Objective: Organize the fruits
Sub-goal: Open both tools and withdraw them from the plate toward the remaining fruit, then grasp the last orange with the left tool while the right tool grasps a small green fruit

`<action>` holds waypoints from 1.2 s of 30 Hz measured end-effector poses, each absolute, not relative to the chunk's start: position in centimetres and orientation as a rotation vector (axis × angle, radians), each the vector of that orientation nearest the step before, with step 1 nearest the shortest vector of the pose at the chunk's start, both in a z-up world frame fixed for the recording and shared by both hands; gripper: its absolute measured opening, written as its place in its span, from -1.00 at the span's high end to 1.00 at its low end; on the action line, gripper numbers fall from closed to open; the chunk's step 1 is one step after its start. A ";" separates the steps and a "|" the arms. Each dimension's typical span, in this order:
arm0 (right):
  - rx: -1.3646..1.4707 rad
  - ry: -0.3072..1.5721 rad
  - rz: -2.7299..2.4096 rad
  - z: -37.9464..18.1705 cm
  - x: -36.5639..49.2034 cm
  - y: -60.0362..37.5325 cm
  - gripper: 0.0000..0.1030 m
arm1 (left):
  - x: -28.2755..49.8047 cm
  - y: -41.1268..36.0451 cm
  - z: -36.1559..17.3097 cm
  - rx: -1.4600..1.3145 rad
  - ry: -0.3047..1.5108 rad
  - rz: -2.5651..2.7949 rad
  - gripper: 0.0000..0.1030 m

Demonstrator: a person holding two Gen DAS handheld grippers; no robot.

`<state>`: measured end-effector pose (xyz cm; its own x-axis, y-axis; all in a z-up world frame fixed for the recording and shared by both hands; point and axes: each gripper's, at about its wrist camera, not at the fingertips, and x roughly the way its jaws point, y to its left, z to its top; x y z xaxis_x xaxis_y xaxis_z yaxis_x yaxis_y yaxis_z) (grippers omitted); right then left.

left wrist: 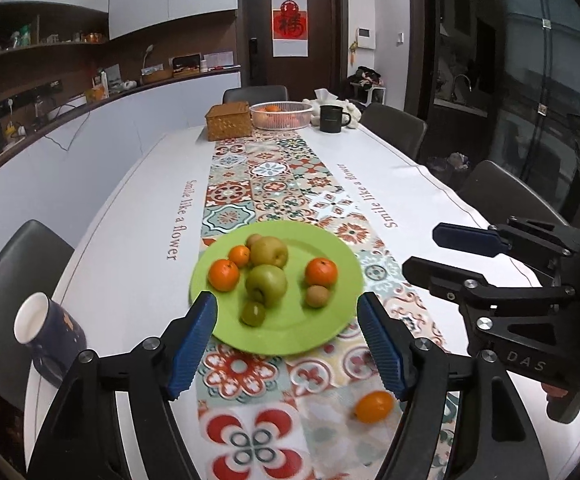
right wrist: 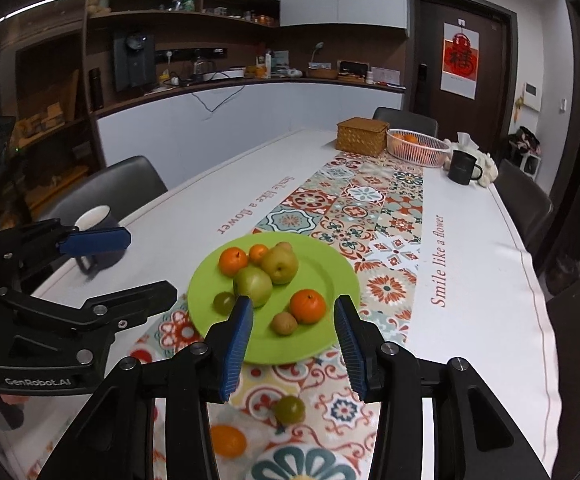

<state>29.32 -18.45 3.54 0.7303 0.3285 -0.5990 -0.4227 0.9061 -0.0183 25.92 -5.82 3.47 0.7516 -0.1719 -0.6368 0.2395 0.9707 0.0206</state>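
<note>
Both the left tongs [left wrist: 286, 344] and right tongs [right wrist: 293, 346] hang spread wide and empty over a green plate [left wrist: 329, 320] of fruit on a long white desk [left wrist: 130, 220] with a patterned runner [left wrist: 266, 176], two loose fruits [right wrist: 290, 409] nearer, chairs [left wrist: 393, 128], shelving and a dark door [left wrist: 290, 24] beyond.

plate [left wrist: 329, 320]: we see bright lime green
tangerines [left wrist: 321, 272]: vivid orange, with small dark stem dots
pears [left wrist: 266, 283]: yellow-green
kiwi [left wrist: 316, 296]: dull brown
loose fruit [right wrist: 290, 409]: olive green, and we see an orange one [right wrist: 228, 440] beside it
runner [left wrist: 266, 184]: floral tiles in red-orange, teal and cream
table [left wrist: 138, 216]: white cloth with brown script lettering
near mug [left wrist: 50, 332]: navy, white inside
far mug [left wrist: 331, 119]: black
basket [left wrist: 282, 116]: pale pink
box [left wrist: 228, 121]: woven tan
left hand-held gripper [left wrist: 288, 340]: black, with ribbed blue pads
right hand-held gripper [right wrist: 295, 344]: we see the same black and blue
</note>
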 end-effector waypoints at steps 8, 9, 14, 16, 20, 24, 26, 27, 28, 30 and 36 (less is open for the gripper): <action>-0.244 0.655 0.448 2.0 27.3 -19.1 0.16 | 23.9 -7.8 1.0 0.110 0.742 -0.268 -0.40; -0.257 0.664 0.454 1.6 27.1 -19.2 0.16 | 23.7 -7.9 0.7 0.110 0.751 -0.273 -0.40; -0.272 0.704 0.464 -0.1 26.7 -19.8 0.16 | 23.1 -9.0 -1.5 0.119 0.813 -0.303 -0.40; -0.268 0.725 0.465 -0.8 26.7 -20.0 0.16 | 23.2 -9.3 -2.3 0.120 0.834 -0.315 -0.40; -0.258 0.763 0.465 -2.3 26.4 -20.6 0.16 | 23.3 -9.9 -3.9 0.124 0.878 -0.338 -0.40; -0.252 0.793 0.463 -3.6 26.4 -20.8 0.16 | 23.4 -10.4 -5.3 0.118 0.921 -0.364 -0.39; -0.251 0.808 0.458 -4.2 26.4 -20.8 0.16 | 23.6 -10.6 -6.0 0.109 0.938 -0.371 -0.38; -0.247 0.816 0.458 -4.5 26.5 -20.9 0.16 | 23.7 -10.6 -6.2 0.106 0.942 -0.375 -0.37; -0.244 0.825 0.459 -4.8 26.5 -20.9 0.16 | 23.8 -10.7 -6.4 0.103 0.947 -0.381 -0.33; -0.242 0.835 0.455 -5.2 26.6 -21.0 0.16 | 24.0 -10.9 -7.0 0.106 0.957 -0.384 -0.23; -0.235 0.859 0.447 -6.1 26.8 -21.0 0.16 | 24.7 -10.9 -8.2 0.073 0.990 -0.415 0.05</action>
<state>26.83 -21.00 -6.09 0.5688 0.2840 -0.7719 -0.4697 0.8825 -0.0214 24.69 -10.93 -8.20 0.4776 -0.3065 -0.8234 0.3723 0.9195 -0.1263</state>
